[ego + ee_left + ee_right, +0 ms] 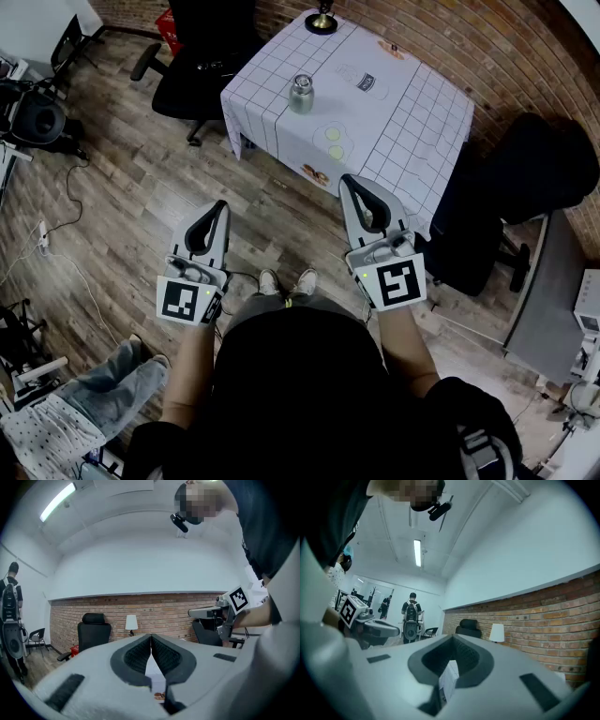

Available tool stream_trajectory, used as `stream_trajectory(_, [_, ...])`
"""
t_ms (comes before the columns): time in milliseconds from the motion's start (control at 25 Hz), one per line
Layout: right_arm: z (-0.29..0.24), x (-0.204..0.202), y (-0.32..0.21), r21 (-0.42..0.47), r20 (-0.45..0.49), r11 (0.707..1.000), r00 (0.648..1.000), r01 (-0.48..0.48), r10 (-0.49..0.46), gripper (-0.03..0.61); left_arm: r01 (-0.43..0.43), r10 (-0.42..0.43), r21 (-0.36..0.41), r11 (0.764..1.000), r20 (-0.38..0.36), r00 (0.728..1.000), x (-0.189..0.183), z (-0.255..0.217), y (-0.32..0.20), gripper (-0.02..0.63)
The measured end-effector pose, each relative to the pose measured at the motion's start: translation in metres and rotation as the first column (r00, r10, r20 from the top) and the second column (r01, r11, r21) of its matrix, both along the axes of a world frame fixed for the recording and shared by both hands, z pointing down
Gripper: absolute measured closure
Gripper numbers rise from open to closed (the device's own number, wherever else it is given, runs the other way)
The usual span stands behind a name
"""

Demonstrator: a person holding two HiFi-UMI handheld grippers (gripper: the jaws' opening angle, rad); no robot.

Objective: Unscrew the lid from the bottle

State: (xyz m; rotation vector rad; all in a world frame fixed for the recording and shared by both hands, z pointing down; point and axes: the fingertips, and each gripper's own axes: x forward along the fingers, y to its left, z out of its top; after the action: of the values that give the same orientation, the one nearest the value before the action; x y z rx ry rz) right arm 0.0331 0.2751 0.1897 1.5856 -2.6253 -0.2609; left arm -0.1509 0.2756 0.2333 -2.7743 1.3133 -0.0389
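Note:
A small metal bottle point(301, 94) with its lid on stands upright on the white checked tablecloth of the table point(412, 122), toward its left side. My left gripper point(218, 208) is held over the floor well short of the table, its jaws shut with nothing between them. My right gripper point(350, 182) hangs just before the table's near edge, also shut and empty. In the left gripper view the closed jaws point(151, 639) point toward the table point(153, 672) and brick wall. In the right gripper view the shut jaws point(452, 641) show a sliver of tablecloth point(449, 681) behind them.
A lamp base point(322, 21) stands at the table's far corner, and flat printed pictures mark the cloth. Black office chairs point(192, 66) stand left of the table and another point(525, 197) to its right. Cables point(56, 253) lie on the wood floor. A person point(411, 611) stands far off.

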Motion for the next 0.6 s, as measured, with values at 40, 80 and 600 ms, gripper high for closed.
stream_trajectory(40, [0.001,0.001,-0.001,-0.002,0.002,1.000,1.000,-0.001,0.001,0.566,-0.001,0.001,-0.001,1.000,0.001,1.000,0.002,-0.001,-0.001,0.589])
stream_trajectory(80, [0.001,0.002,-0.001,-0.004,0.006,1.000,1.000,-0.001,0.001,0.566,-0.002,0.002,-0.002,1.000,0.002,1.000,0.003,-0.001,-0.002,0.589])
stream_trajectory(600, [0.039,0.018,-0.012,-0.091,0.051,0.996,0.998,0.026,-0.021,0.565,-0.007,0.008,-0.048,0.999,0.026,1.000,0.027,0.026,-0.010,0.589])
